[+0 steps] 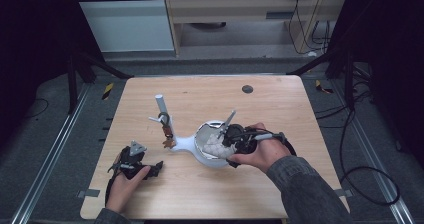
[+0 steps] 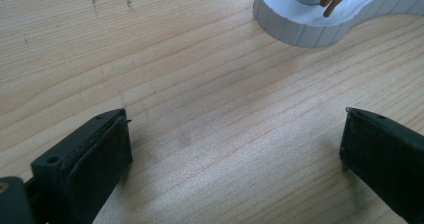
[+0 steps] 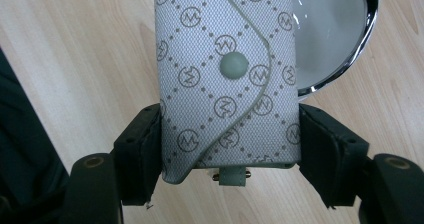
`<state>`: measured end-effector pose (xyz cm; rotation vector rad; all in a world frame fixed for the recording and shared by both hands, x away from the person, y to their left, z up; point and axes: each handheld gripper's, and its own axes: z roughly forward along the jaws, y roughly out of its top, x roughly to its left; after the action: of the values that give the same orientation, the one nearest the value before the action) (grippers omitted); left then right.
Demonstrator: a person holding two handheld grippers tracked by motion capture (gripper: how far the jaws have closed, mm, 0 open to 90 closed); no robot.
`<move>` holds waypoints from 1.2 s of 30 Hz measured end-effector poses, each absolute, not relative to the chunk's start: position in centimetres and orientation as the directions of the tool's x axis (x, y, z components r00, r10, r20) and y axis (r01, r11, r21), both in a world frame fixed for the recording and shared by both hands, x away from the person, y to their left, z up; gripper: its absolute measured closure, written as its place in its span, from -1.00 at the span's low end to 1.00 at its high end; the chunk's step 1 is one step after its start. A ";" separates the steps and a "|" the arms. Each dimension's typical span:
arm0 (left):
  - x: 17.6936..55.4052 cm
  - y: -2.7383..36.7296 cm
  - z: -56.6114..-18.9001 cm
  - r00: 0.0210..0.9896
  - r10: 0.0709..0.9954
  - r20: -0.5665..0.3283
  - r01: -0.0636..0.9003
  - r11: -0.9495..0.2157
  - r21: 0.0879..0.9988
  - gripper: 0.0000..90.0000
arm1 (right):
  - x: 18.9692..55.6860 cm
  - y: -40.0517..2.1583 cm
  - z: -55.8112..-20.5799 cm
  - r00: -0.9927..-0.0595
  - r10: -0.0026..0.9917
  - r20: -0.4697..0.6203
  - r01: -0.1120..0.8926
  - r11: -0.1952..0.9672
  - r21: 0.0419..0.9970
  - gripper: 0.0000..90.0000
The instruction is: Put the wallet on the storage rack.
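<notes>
The wooden surface (image 1: 210,194) sat in a dim lab. The right gripper (image 3: 230,149) pinched a monogrammed key pouch (image 3: 227,74) over the white stand's chrome dish (image 1: 212,140); setting it down remained, I judged. At nine o'clock of the dish stood the stand's post (image 1: 162,109), hung with trinkets. The left gripper (image 2: 235,149) rested, jaws spread, empty.

Black grippers with padded, screw-fastened jaws and trailing cables; the right arm wears a grey denim sleeve (image 1: 305,189).

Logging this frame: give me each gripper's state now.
Left gripper: open, nothing between its jaws.
Right gripper: closed on the patterned pouch.
</notes>
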<state>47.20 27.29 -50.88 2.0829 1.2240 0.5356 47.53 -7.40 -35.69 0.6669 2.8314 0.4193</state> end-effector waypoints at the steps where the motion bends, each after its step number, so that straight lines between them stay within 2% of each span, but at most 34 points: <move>1: 47.2 27.3 -50.9 0.479 0.877 0.019 0.610 -0.349 0.712 -1.00 | 47.9 -7.1 -35.8 -0.877 0.462 -0.129 0.408 0.860 0.307 -0.29; 10: 47.2 27.3 -50.9 0.480 0.877 0.019 0.611 -0.350 0.710 -1.00 | 49.3 -6.3 -36.0 -0.869 0.478 -0.125 0.434 0.859 0.270 -0.29; 36: 47.2 27.3 -50.8 0.482 0.876 0.021 0.611 -0.353 0.709 -1.00 | 51.0 -5.4 -36.7 -0.855 0.508 -0.110 0.473 0.848 0.239 -0.29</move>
<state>47.19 27.28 -50.85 2.0887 1.2224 0.5337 50.96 -5.45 -36.74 0.7638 2.8565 0.3041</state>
